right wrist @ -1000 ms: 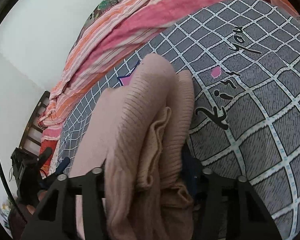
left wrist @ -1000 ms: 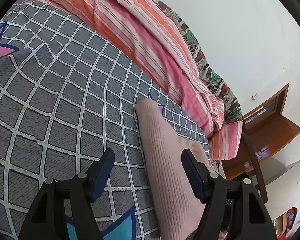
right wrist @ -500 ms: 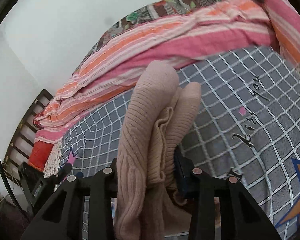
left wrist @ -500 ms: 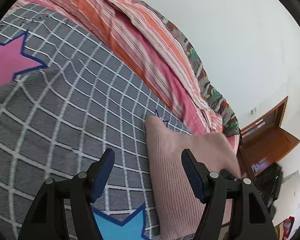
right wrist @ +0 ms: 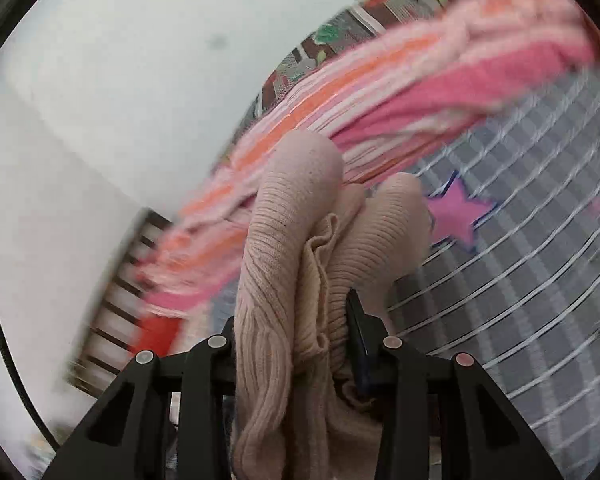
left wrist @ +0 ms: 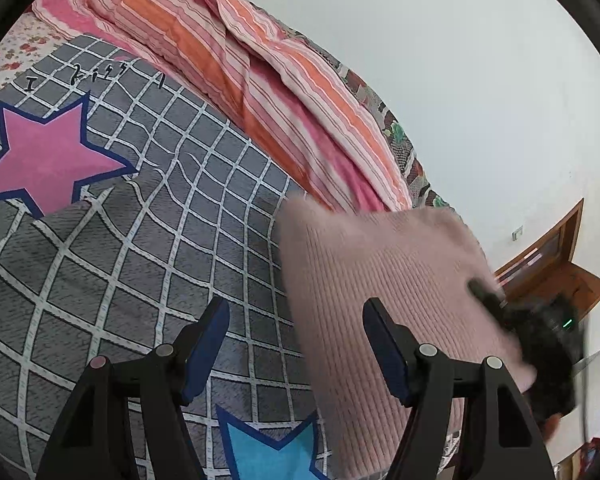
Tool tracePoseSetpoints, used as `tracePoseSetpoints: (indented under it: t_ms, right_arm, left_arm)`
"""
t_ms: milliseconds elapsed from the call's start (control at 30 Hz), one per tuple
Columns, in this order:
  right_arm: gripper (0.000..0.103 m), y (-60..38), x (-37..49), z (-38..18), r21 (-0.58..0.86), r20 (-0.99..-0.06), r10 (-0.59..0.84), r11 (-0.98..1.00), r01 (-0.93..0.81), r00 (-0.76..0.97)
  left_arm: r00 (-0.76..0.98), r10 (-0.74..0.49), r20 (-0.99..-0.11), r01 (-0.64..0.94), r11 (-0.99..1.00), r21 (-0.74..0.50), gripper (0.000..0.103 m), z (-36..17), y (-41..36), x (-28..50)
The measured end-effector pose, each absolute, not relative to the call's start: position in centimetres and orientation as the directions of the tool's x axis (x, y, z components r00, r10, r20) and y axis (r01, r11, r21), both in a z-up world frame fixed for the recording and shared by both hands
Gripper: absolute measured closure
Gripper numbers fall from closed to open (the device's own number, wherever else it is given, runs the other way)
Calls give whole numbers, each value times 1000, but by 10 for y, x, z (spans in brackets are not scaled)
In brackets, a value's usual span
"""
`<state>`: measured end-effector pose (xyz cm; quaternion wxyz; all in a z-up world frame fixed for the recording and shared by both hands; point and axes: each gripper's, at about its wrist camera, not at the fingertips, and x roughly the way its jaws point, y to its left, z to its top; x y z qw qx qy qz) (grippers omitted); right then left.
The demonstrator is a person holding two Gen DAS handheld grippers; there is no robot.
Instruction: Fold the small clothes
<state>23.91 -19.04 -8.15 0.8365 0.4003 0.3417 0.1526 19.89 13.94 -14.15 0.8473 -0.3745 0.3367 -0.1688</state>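
A pale pink ribbed knit garment point(left wrist: 384, 292) is folded and lifted off the grey checked bedspread point(left wrist: 120, 248). My right gripper point(right wrist: 296, 320) is shut on its bunched folds point(right wrist: 296, 248), which bulge up between the jaws. In the left wrist view the right gripper point(left wrist: 540, 328) shows as a blurred dark shape at the garment's right edge. My left gripper point(left wrist: 296, 328) is open and empty, low over the bedspread just left of the garment. Its right finger point(left wrist: 384, 344) overlaps the cloth in view.
A pink and orange striped quilt point(left wrist: 260, 64) is heaped along the far side of the bed against a white wall. A wooden door point(left wrist: 552, 256) stands at the right. A slatted headboard point(right wrist: 112, 292) shows in the blurred right wrist view.
My right gripper has lifted and swung the folded garment, so it now faces the left camera broadside. The right view has gone blurred from fast motion. My left gripper stays open and drifted slightly.
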Motion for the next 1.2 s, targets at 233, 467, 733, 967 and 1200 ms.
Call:
tracePoseSetpoints:
  t_ms: [233,467,733,967,1200]
  right_arm:
    - [61,-253,230,-201,826,-507,556,531,187,659]
    - [61,-230,219,-131,517,-596,373,856,-16,711]
    - [65,-211,238,-145,280,-672,279,953,-113,686]
    - [73,-215,238,-157,239,-670,247,965,-112,700]
    - [73,-222,238,-161,220,-685,193,974,-53,702]
  left_arm:
    - [686,-521,-508,42,725,-687,36,-144,118,204]
    - [645,-478,-596,80,817,-570,36,-151,72,214]
    - [613,-358,-704,87,916,-390,32,-165,35,222]
    - [611,-385,-692,109,906,-408,30,-163,37,218]
    - [673,-319,-667,146,941,-304,30,-152,28,196]
